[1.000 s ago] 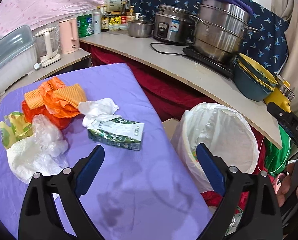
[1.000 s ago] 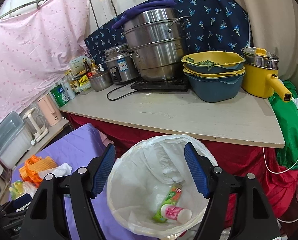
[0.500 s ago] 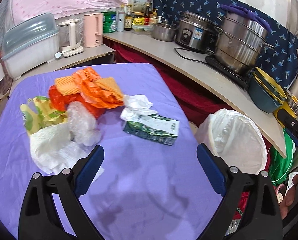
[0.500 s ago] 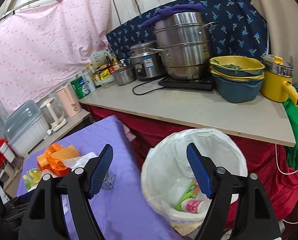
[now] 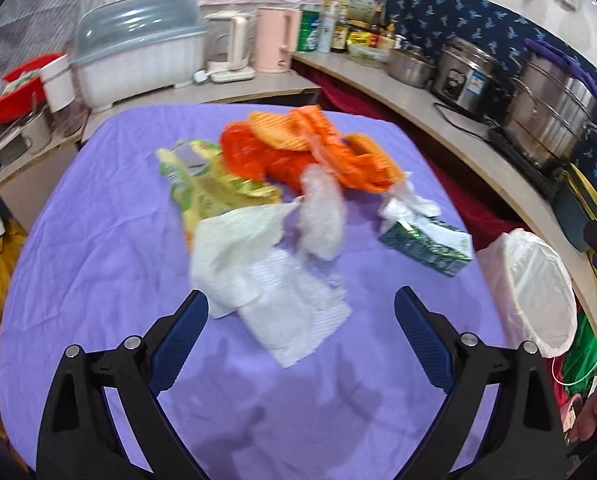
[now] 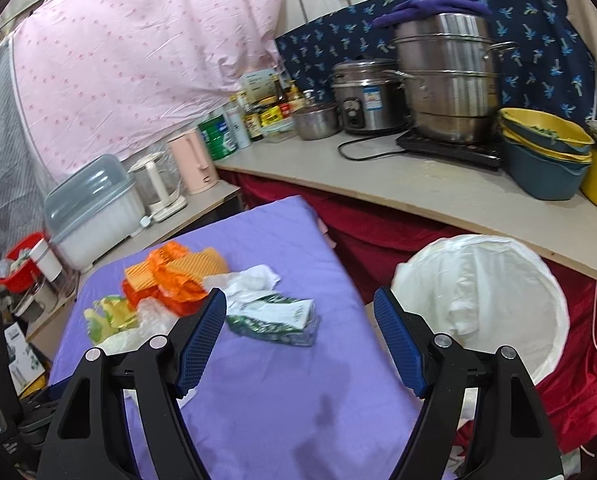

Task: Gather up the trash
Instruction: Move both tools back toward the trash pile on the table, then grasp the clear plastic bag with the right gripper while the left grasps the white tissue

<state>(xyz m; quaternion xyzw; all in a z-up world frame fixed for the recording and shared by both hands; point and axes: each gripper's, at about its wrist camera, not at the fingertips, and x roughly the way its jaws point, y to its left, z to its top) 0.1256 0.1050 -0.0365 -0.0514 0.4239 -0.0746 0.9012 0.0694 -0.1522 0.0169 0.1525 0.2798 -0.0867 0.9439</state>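
Holding both my left gripper (image 5: 300,312) and right gripper (image 6: 300,328) spread and empty, I find the trash pile (image 5: 282,200) uncollected on the table (image 5: 98,240), left of the bin (image 6: 482,300), so nearly all work remains.

No text was legible in either view. Green carton (image 6: 273,314) on purple table carried white panel with print, too blurred to read. Rice cooker (image 6: 365,97) bore blue-and-white sticker, characters too small. Green can (image 6: 217,137) and bottles (image 6: 274,109) at back of counter showed coloured labels, wording unreadable. Cardboard box (image 6: 259,80) behind bottles had printed lines, not decipherable. Left view motion-blurred; same labels unreadable there.
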